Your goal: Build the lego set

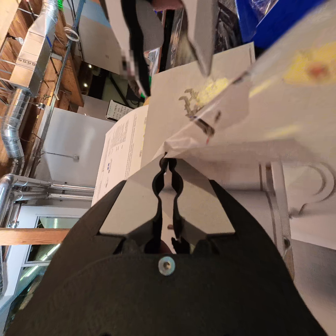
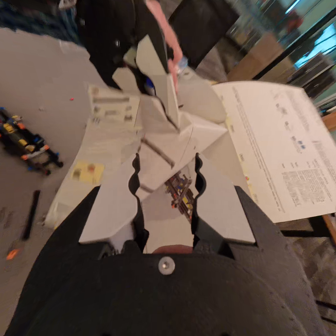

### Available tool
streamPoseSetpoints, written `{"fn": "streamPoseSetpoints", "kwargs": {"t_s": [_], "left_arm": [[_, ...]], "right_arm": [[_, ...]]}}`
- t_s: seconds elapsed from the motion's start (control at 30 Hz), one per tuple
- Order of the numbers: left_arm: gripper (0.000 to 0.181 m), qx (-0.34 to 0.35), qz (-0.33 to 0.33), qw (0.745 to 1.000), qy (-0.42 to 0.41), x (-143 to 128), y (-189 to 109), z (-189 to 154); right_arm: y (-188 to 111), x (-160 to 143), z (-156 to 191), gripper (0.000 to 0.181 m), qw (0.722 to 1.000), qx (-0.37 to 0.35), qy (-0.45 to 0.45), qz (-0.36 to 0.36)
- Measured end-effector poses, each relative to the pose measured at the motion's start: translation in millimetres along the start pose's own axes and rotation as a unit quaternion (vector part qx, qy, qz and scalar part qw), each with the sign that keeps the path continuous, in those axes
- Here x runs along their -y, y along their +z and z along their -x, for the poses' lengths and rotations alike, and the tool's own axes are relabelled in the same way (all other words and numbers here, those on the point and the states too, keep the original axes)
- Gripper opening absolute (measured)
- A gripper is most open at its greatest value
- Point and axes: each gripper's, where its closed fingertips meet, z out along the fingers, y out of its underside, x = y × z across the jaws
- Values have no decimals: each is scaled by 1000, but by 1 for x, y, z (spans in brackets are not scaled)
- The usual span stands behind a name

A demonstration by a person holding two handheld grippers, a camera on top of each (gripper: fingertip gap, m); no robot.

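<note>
Nearest the lens in the left wrist view is my left gripper (image 1: 168,161); its jaws are clenched on the crumpled corner of a page (image 1: 191,143) of the booklet (image 1: 181,87); the page lifts off the stack and folds at the pinch point, so I judge the hold is there to turn the page and expose the next build step. The view is tilted toward the room, which fits a raised, rolled wrist during the lift.

My right gripper (image 2: 167,160) is released, jaws standing well apart; it hovers over the open booklet (image 2: 116,138) with nothing between the fingers; I judge it is placed to flatten or catch the page once it comes over. In the right wrist view the left gripper (image 2: 174,125) shows farther off, tip down on the raised fold.

The lego model (image 2: 27,143), a black frame with yellow, orange and blue parts, lies on the grey table (image 2: 36,72) to the left of the booklet, apart from both grippers; a loose black beam (image 2: 31,214) lies nearer the camera; small loose parts are scattered on the table, too blurred to identify. A printed sheet (image 2: 272,145) lies to the right of the booklet, overhanging the table edge.

Risk, as I judge it: the thin page may tear at the pinch if I pull sharply.
</note>
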Motion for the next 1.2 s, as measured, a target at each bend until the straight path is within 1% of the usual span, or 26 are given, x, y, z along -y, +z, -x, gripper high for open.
{"fn": "streamPoseSetpoints", "kwargs": {"t_s": [0.03, 0.1, 0.17, 0.23, 0.27, 0.3, 0.33, 0.4, 0.47, 0.5, 0.53, 0.57, 0.6, 0.63, 0.7, 0.8, 0.83, 0.87, 0.9, 0.93, 1.0, 1.03, 1.1, 1.13, 1.17, 1.2], "left_arm": [[0, 3, 1, 1000, -8, -5, -5, 3], [0, 5, -2, 1000, -25, -14, -15, 6], [0, 8, -6, 999, -34, -19, -22, 7], [0, 10, -13, 999, -41, -22, -27, 8], [0, 8, -17, 999, -45, -23, -29, 7], [0, 4, -19, 999, -47, -24, -31, 7], [0, 1, -20, 999, -49, -26, -33, 6], [0, -4, -20, 998, -60, -30, -36, 7], [0, -9, -28, 996, -83, -30, -39, 9], [0, -14, -32, 995, -98, -29, -41, 10], [0, -18, -31, 994, -107, -30, -42, 11], [0, -22, -28, 993, -113, -32, -43, 11], [0, -22, -22, 992, -121, -34, -43, 13], [7, -13, -11, 992, -125, -39, -44, 16], [23, -7, 29, 992, -120, -60, -52, 20], [47, -9, 53, 989, -138, -91, -78, 22], [52, -11, 67, 987, -145, -103, -86, 20], [52, -24, 79, 985, -152, -114, -92, 14], [48, -44, 85, 983, -156, -121, -97, 3], [41, -66, 88, 981, -158, -125, -100, -11], [38, -102, 114, 979, -136, -136, -98, -43], [38, -108, 129, 979, -113, -141, -94, -56], [32, -116, 139, 980, -78, -145, -83, -76], [30, -114, 139, 981, -70, -145, -78, -82], [21, -113, 131, 982, -68, -143, -76, -85], [17, -112, 130, 983, -72, -142, -75, -85]], "right_arm": [[-1, -3, 3, 66, 1000, 21, 12, 13], [-5, 0, 17, 68, 998, 45, 37, 19], [-6, 0, 45, 74, 998, 47, 40, 28], [4, -10, 77, 77, 997, 38, 52, 39], [10, -20, 88, 78, 997, 23, 57, 51], [13, -31, 92, 76, 997, -11, 56, 60], [14, -39, 89, 74, 996, -62, 32, 63], [11, -45, 81, 69, 982, -166, -67, 59], [25, -48, 86, 67, 966, -202, -145, 76], [34, -45, 85, 62, 955, -226, -176, 77], [40, -43, 79, 53, 941, -256, -205, 83], [42, -39, 72, 26, 925, -290, -231, 81], [41, -29, 67, 4, 916, -318, -240, 57], [40, -21, 64, 0, 916, -330, -225, 31], [42, -16, 63, 0, 926, -329, -186, 15], [38, -11, 60, 0, 938, -325, -115, -19], [35, -11, 58, 0, 941, -325, -90, -30], [32, -10, 56, 0, 942, -326, -67, -40], [29, -9, 54, 0, 944, -324, -43, -53], [28, -7, 52, 0, 945, -319, -15, -70], [26, -4, 48, 0, 944, -314, 31, -93], [27, -2, 47, 0, 944, -311, 44, -99], [31, 1, 45, 0, 945, -303, 65, -106], [33, 3, 45, 0, 945, -301, 69, -107], [37, 5, 45, 0, 947, -297, 69, -103], [41, 7, 45, 0, 948, -293, 69, -100]]}}
